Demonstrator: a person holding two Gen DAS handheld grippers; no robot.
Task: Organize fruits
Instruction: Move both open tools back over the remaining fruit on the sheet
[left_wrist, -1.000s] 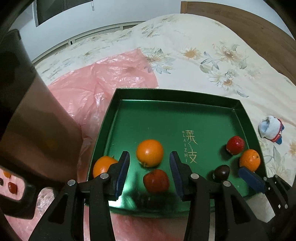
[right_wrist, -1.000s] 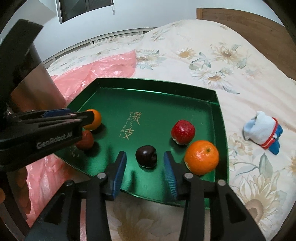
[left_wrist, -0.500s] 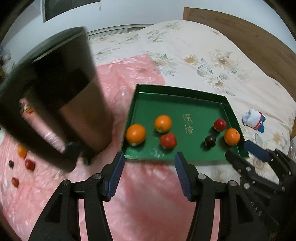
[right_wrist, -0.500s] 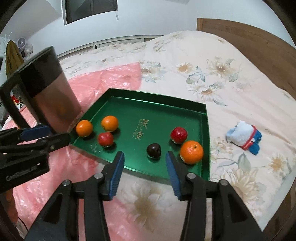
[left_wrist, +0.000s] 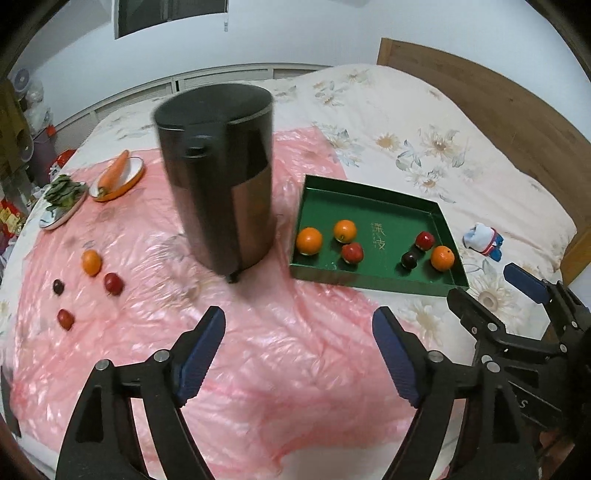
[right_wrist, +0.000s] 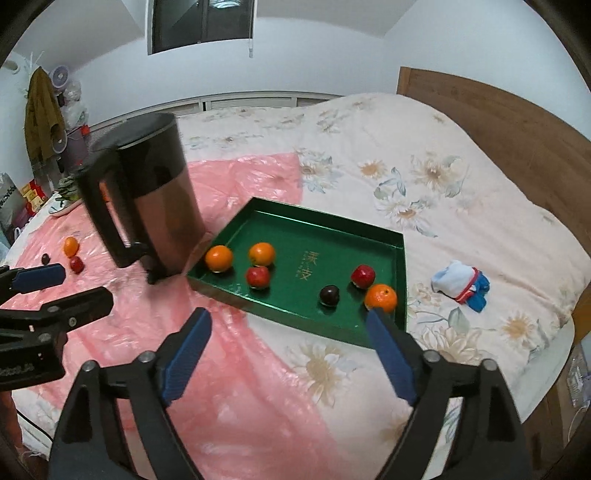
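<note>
A green tray (left_wrist: 373, 284) on the bed holds three oranges, two red fruits and one dark fruit (left_wrist: 409, 259). On the pink plastic sheet (left_wrist: 280, 354) to the left lie a loose orange (left_wrist: 91, 262), two red fruits and a dark one. My left gripper (left_wrist: 298, 321) hangs above the sheet, well short of the tray. Its jaws are opening with nothing between them. My right gripper (right_wrist: 287, 319) is above the bed in front of the tray (right_wrist: 295, 317). Its jaws are also opening and empty.
A tall dark kettle (left_wrist: 221, 192) stands on the sheet just left of the tray. Behind it are a plate with a carrot (left_wrist: 114, 173) and a plate of greens (left_wrist: 62, 192). A small blue and white sock (left_wrist: 484, 240) lies right of the tray. A wooden headboard (left_wrist: 480, 103) borders the bed.
Both grippers have backed away from the tray and risen, and their jaws have spread wider. The red fruit and the dark fruit that lay between the jaws stay in the tray.
</note>
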